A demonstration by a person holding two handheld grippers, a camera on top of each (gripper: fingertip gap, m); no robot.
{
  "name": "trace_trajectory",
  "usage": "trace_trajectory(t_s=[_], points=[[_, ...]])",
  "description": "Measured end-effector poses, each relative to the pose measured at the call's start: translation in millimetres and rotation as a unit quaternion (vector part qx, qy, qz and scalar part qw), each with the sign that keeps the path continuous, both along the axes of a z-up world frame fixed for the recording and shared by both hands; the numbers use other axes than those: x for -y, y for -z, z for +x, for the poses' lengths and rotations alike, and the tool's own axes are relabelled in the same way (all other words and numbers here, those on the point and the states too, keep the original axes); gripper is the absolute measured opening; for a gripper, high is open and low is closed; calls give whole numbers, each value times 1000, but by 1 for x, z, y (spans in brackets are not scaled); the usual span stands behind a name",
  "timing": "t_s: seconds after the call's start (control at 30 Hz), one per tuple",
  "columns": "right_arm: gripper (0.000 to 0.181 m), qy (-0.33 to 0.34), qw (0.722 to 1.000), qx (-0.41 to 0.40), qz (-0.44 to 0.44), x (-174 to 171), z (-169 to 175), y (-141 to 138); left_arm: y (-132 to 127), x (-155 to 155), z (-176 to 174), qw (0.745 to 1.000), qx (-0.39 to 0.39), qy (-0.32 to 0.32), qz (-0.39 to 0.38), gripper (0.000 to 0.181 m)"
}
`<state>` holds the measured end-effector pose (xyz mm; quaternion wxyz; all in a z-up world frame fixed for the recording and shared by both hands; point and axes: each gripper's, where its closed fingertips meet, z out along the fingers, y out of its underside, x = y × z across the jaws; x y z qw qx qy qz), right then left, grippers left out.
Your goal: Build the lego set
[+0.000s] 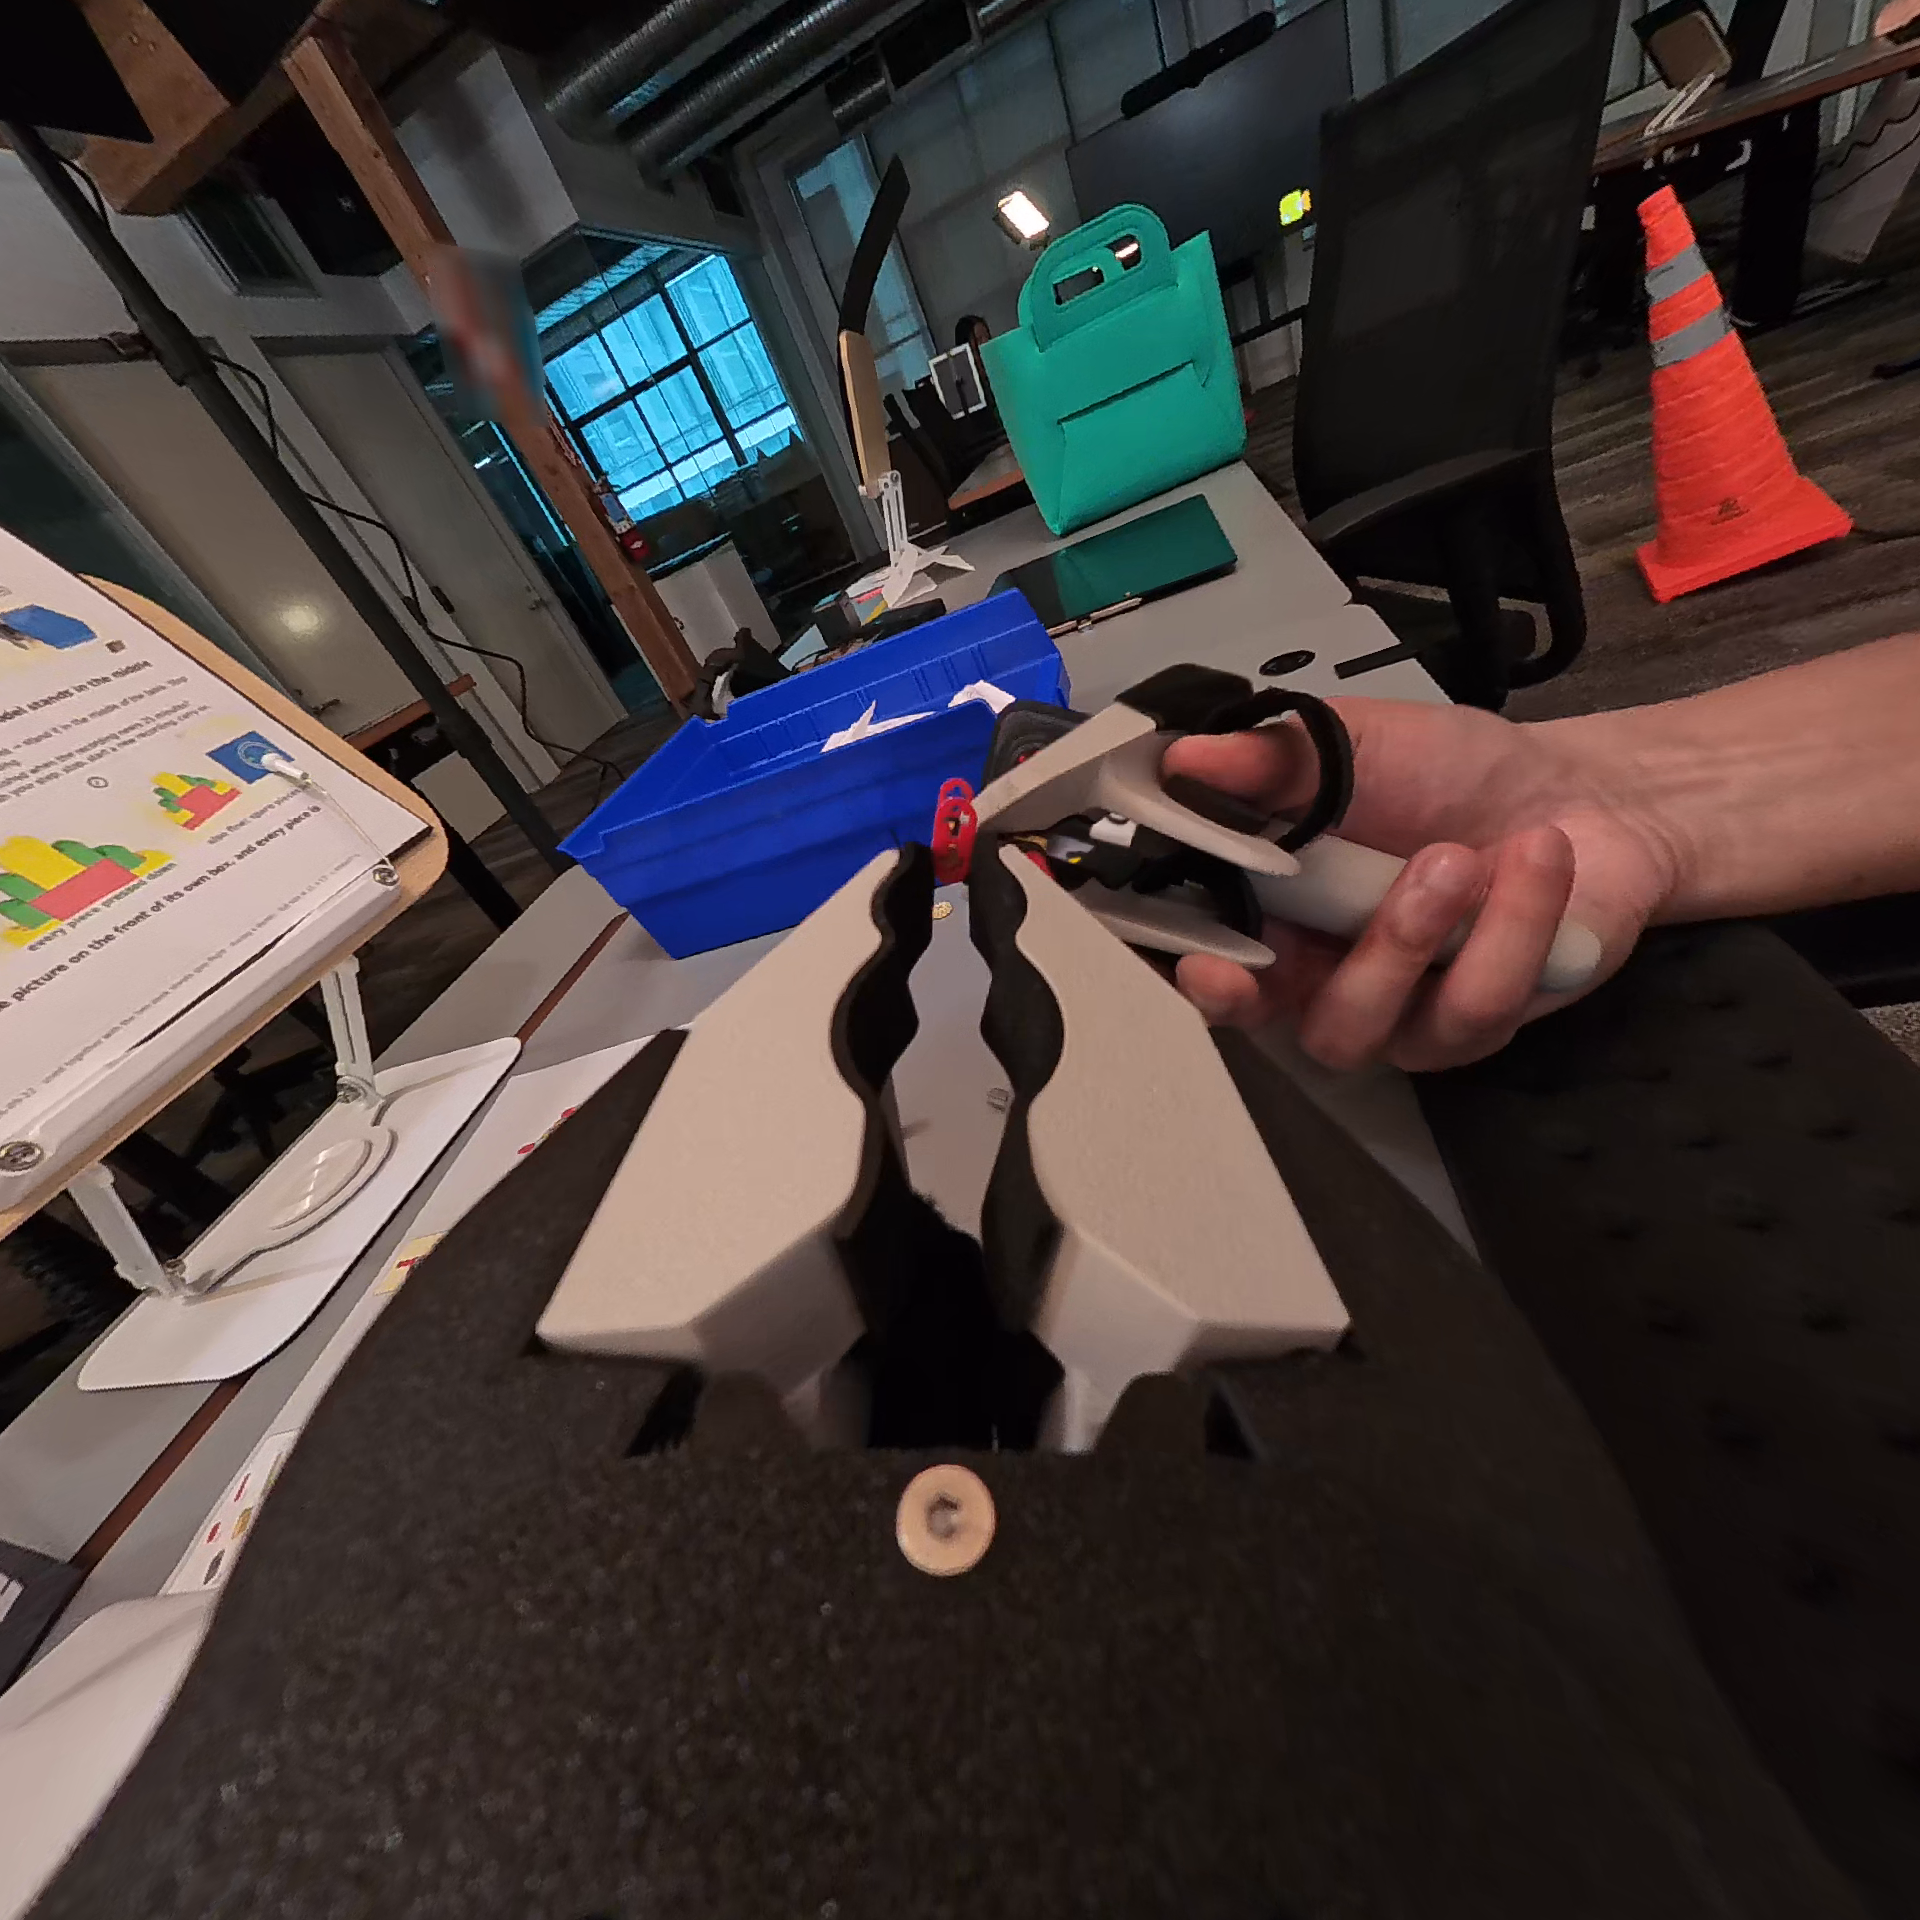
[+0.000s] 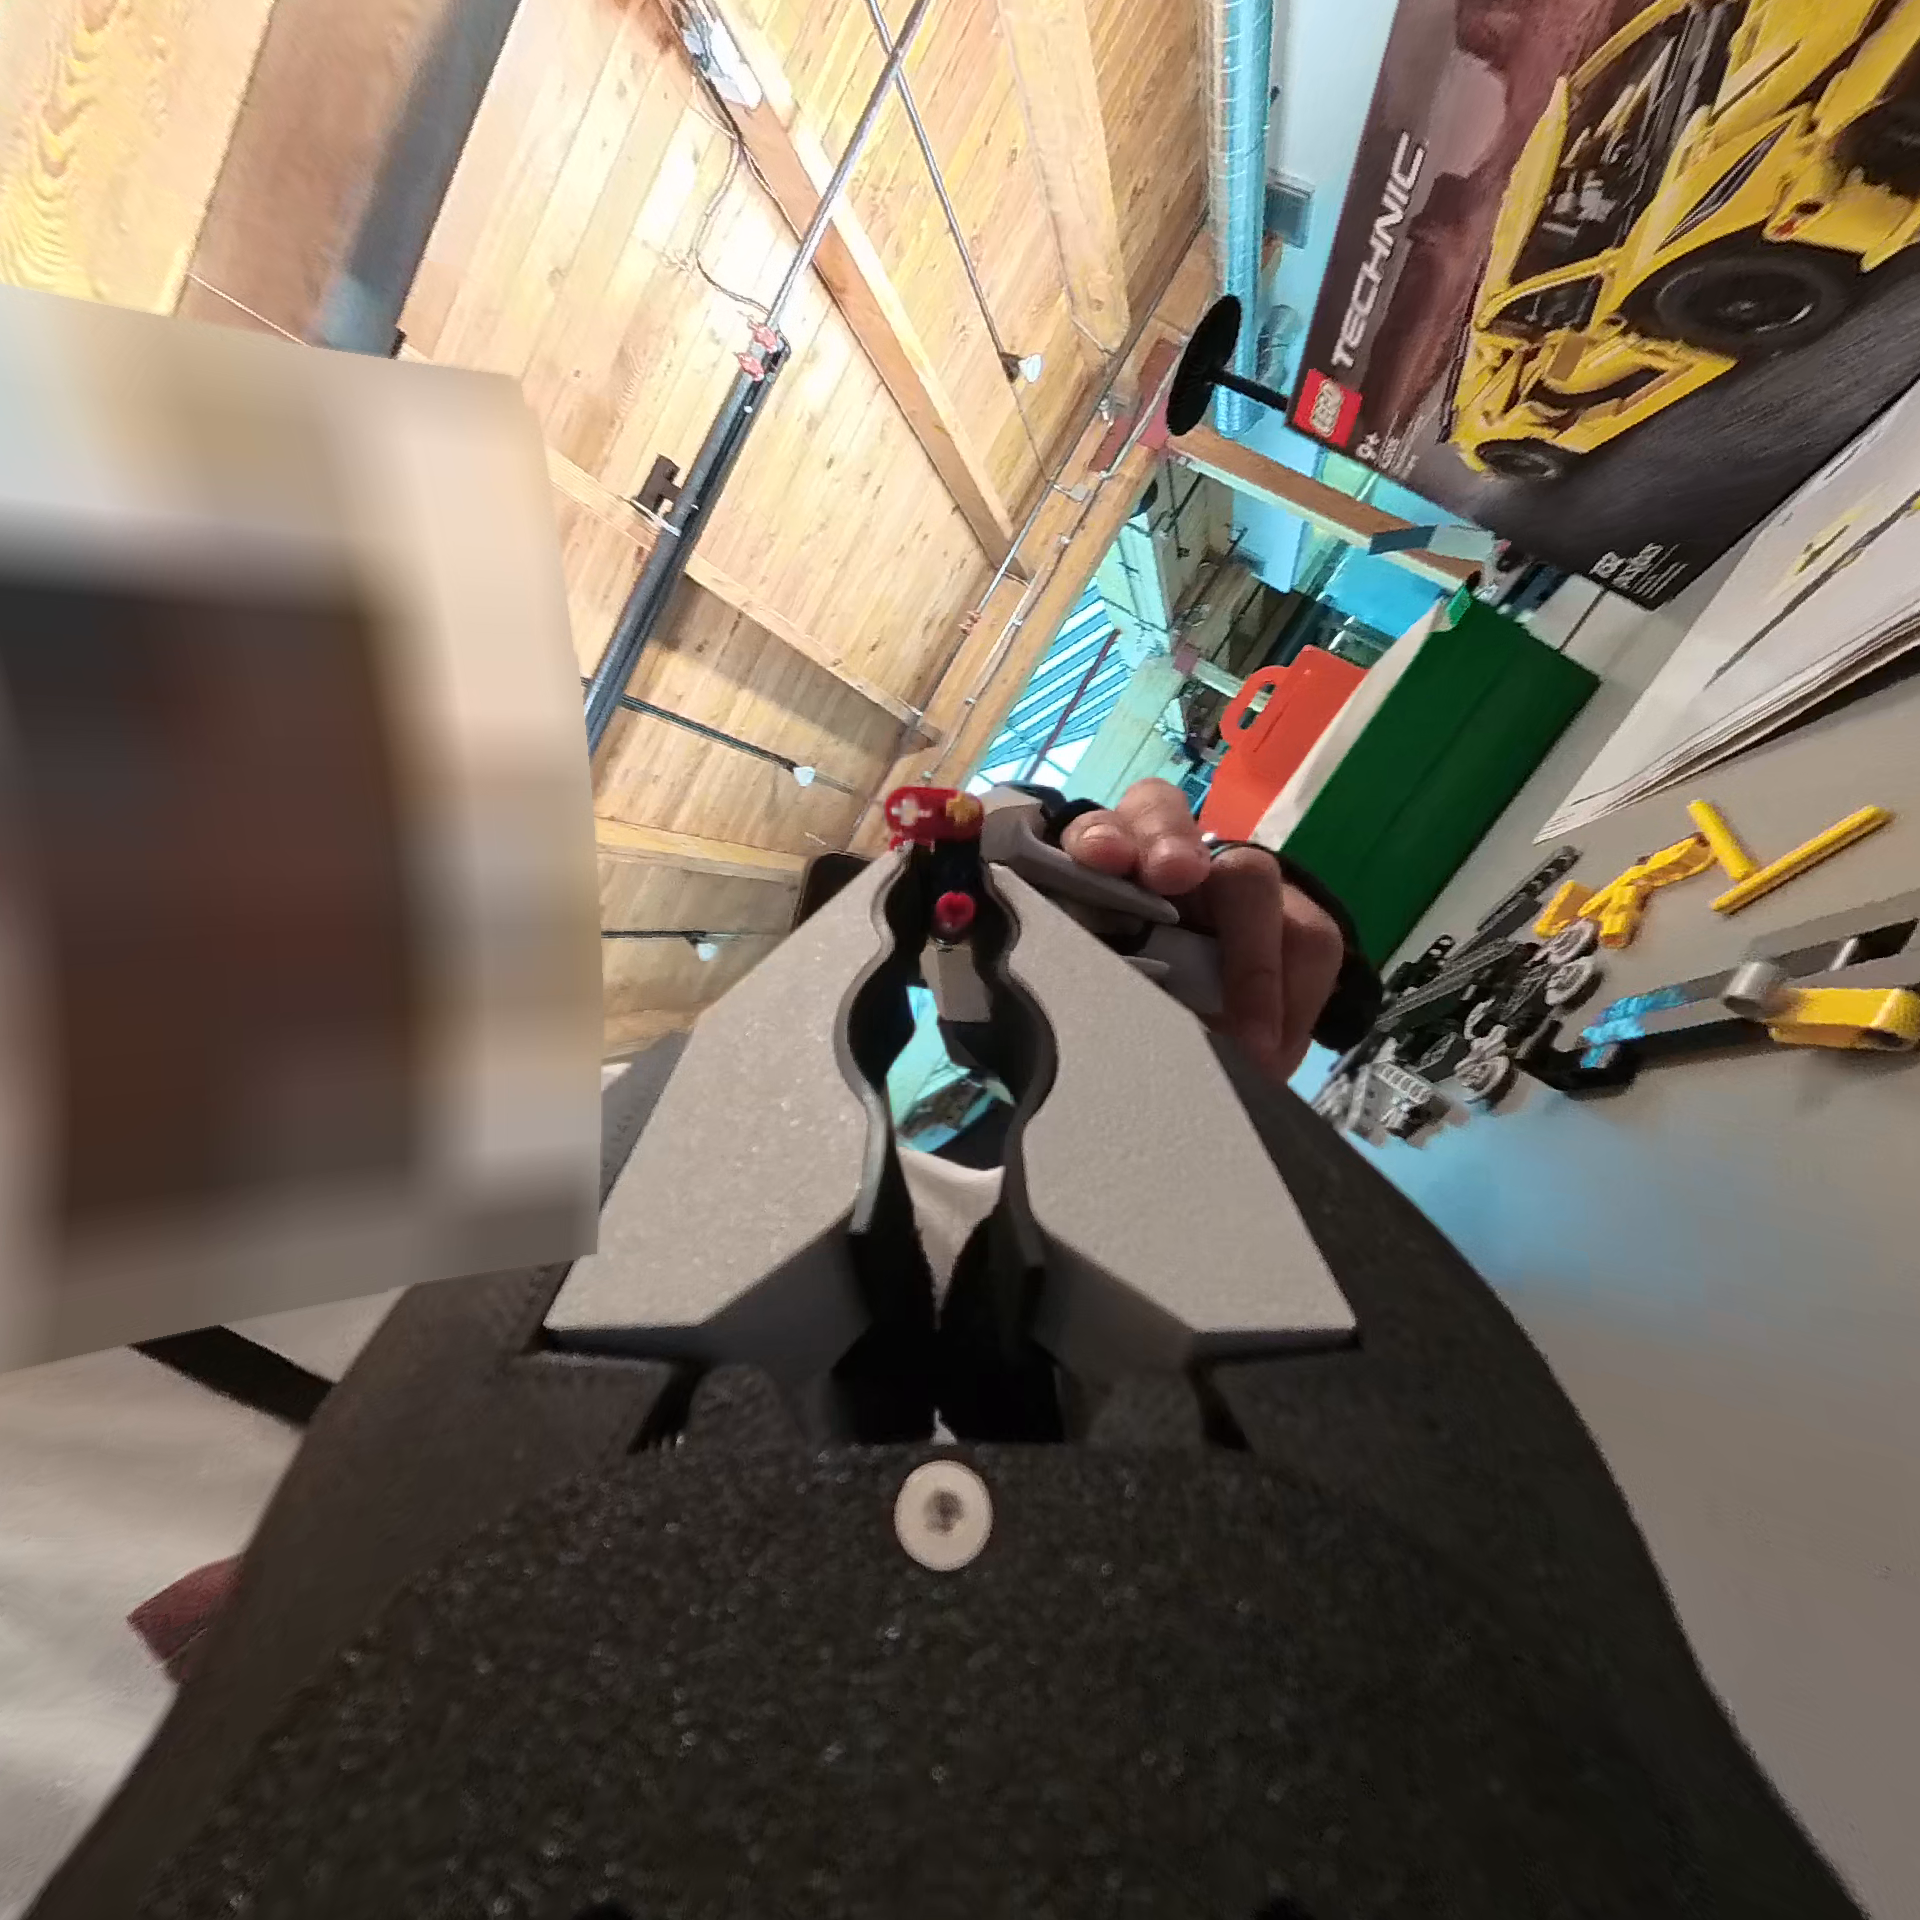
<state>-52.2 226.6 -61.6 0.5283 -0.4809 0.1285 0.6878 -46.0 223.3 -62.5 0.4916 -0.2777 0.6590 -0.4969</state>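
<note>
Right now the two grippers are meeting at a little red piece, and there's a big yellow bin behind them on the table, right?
Almost. The bin is blue, not yellow, as the left wrist view shows. The left gripper and right gripper do meet at the little red piece.

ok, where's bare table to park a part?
Bare grey table beside the black assembly and yellow beams, on the camera's side; also a strip between blue bin and stand base. Crowded among those loose parts, toward the booklet.
</note>
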Motion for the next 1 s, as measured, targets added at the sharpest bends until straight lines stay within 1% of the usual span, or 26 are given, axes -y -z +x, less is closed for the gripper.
trace_trajectory(t_s=[0.2, 0.27, 0.33, 0.37, 0.47, 0.57, 0.67, 0.9, 1.0], points=[[7, 12, 1000, 19, -4, -2, -1, 2, 1, -2, -1, 1000, 14, 15, -10, 7], [6, 40, 997, 59, -2, -3, -3, 1, 1, -2, -3, 999, 22, 28, -21, 7], [6, 73, 990, 120, -6, -3, -2, 5, 4, -3, -3, 998, 19, 41, -36, 7], [6, 76, 988, 137, -6, -2, -3, 5, 5, -1, -3, 998, 22, 48, -39, 7], [6, 74, 987, 142, -19, 0, 0, 10, 9, 0, -1, 998, 30, 48, -29, 7], [6, 49, 989, 135, -25, 2, -2, 12, 11, 1, -2, 997, 30, 58, -27, 7], [6, 15, 991, 132, -14, 7, -8, 10, 9, 7, -7, 994, 28, 94, -40, 7], [6, -25, 995, 97, 4, 14, -13, 4, 2, 12, -9, 992, 52, 100, -51, 6], [6, -31, 995, 98, 1, 15, -13, 5, 3, 13, -8, 992, 45, 103, -57, 6]])
